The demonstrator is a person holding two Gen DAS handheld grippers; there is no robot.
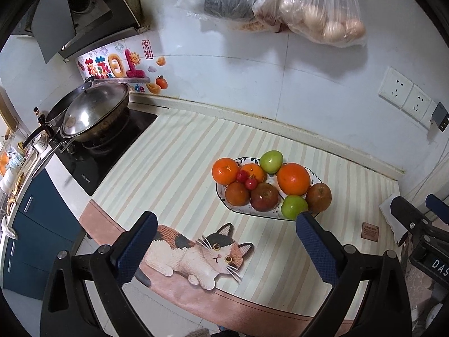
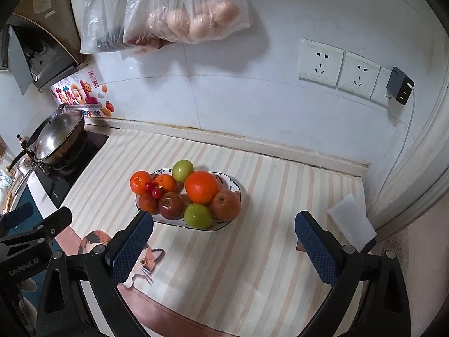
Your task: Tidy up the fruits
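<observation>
A white patterned plate [image 1: 224,200] [image 2: 221,224] sits on the striped mat. It holds oranges [image 1: 293,178] [image 2: 202,186], green apples [image 1: 270,160] [image 2: 197,215], red-brown apples [image 1: 264,196] [image 2: 226,205] and two small red cherries [image 1: 250,183] [image 2: 156,193]. My left gripper [image 1: 226,224] is open and empty, above the mat in front of the plate. My right gripper [image 2: 224,224] is open and empty, just in front of the plate. Each gripper shows at the edge of the other's view.
A lidded wok [image 1: 92,112] stands on the black stove at the left. Plastic bags of food [image 2: 179,14] hang on the wall above. Wall sockets with a charger [image 2: 400,85] are at the right. A white folded cloth [image 2: 350,221] lies at the mat's right edge.
</observation>
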